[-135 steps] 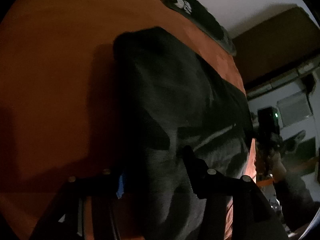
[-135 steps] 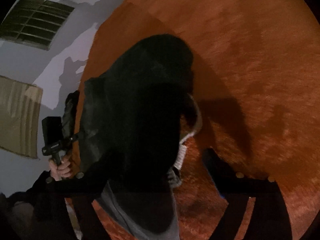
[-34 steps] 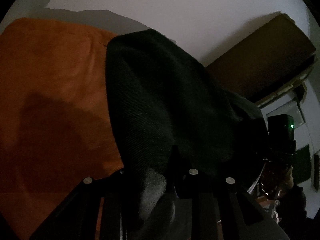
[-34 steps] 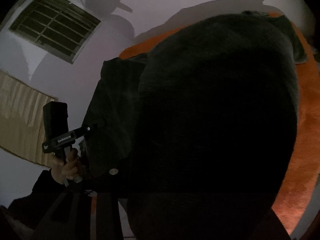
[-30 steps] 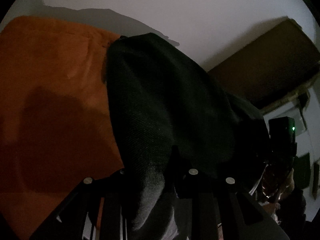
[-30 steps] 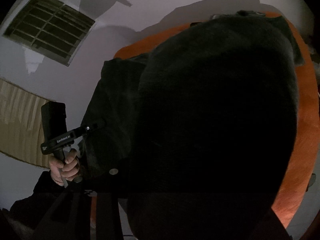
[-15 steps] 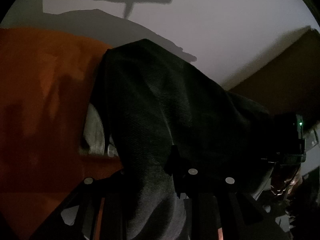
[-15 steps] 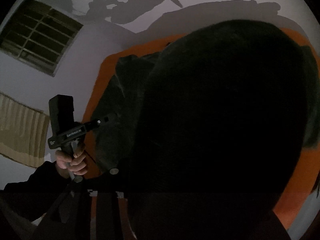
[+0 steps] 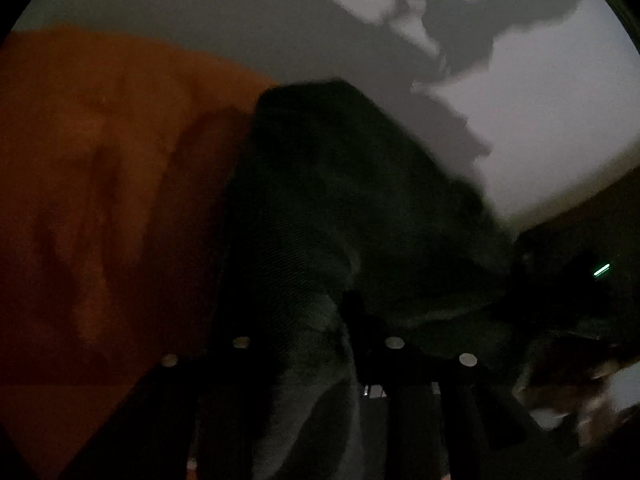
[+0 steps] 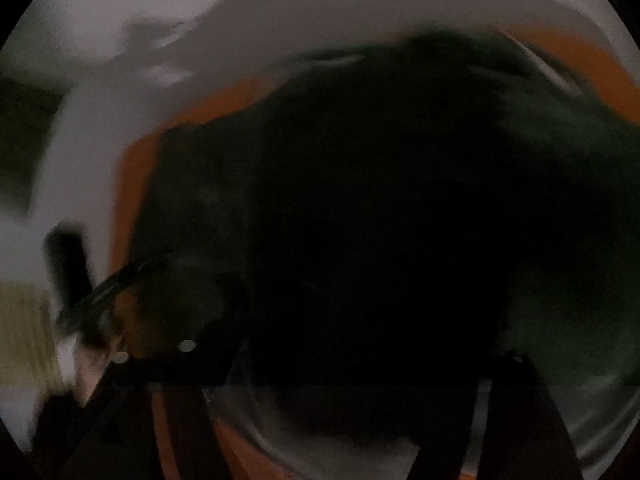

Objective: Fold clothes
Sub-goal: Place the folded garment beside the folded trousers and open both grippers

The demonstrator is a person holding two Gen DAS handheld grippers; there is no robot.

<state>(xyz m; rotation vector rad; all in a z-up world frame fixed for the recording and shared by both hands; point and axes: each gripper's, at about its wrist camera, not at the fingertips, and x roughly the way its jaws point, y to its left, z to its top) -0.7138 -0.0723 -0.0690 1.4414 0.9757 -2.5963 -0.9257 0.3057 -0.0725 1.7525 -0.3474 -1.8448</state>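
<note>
A dark garment (image 9: 340,200) hangs over an orange bed cover (image 9: 100,160), its grey inside showing low down. My left gripper (image 9: 296,344) is shut on one edge of it, jaws starting to open with cloth still between the fingers. In the right wrist view the same garment (image 10: 380,200) fills the blurred picture above the orange cover (image 10: 132,168). My right gripper (image 10: 360,360) has its jaws opening wide; the cloth lies between them and the pads stand apart from it. Each view shows the other gripper at its edge: the right one (image 9: 592,276), the left one (image 10: 104,284).
A pale wall (image 9: 540,120) with cast shadows rises behind the bed. A brown panel (image 9: 600,208) sits at the right edge. A hand (image 10: 88,360) holds the left gripper's handle. A beige patch (image 10: 24,340) shows on the wall at left.
Both grippers have dropped toward the orange cover with the garment. The right jaws have spread and its right finger is now uncovered. Both views have blurred.
</note>
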